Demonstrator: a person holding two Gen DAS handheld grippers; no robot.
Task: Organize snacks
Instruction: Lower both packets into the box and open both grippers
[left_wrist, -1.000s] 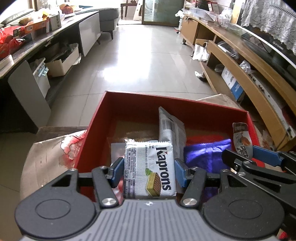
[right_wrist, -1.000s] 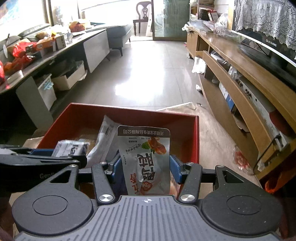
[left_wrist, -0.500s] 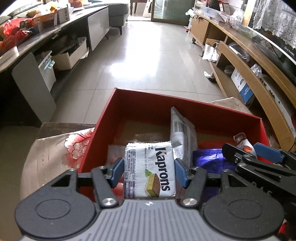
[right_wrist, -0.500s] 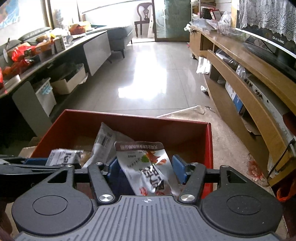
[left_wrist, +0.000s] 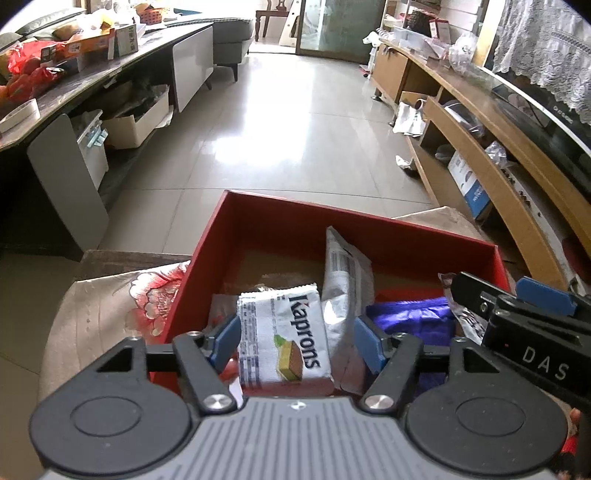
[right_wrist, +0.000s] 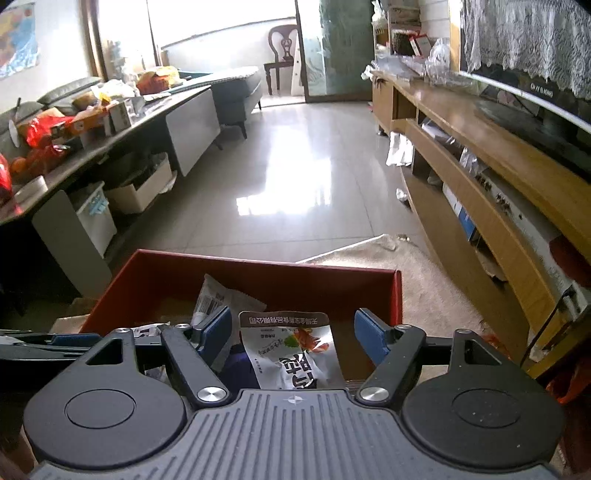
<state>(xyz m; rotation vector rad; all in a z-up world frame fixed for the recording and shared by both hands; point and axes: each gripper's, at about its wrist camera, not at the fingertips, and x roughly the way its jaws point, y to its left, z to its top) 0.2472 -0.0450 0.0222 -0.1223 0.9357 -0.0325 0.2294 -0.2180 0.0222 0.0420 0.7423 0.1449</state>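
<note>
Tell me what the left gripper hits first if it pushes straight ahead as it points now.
Probably the Kaprons wafer pack, lying between the opening jaws of the left gripper inside the red box; depth is hard to judge.

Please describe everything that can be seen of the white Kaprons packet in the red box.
The Kaprons packet is a small rectangular pillow pack of white, slightly shiny film with crimped ends. It carries dark blue "Kaprons" lettering, a picture of a layered wafer with a green leaf, and fine print with a barcode. It lies label up inside the red box, resting against a grey upright packet. It sits between the opening jaws of the left gripper, whose pads no longer press on it.
</note>
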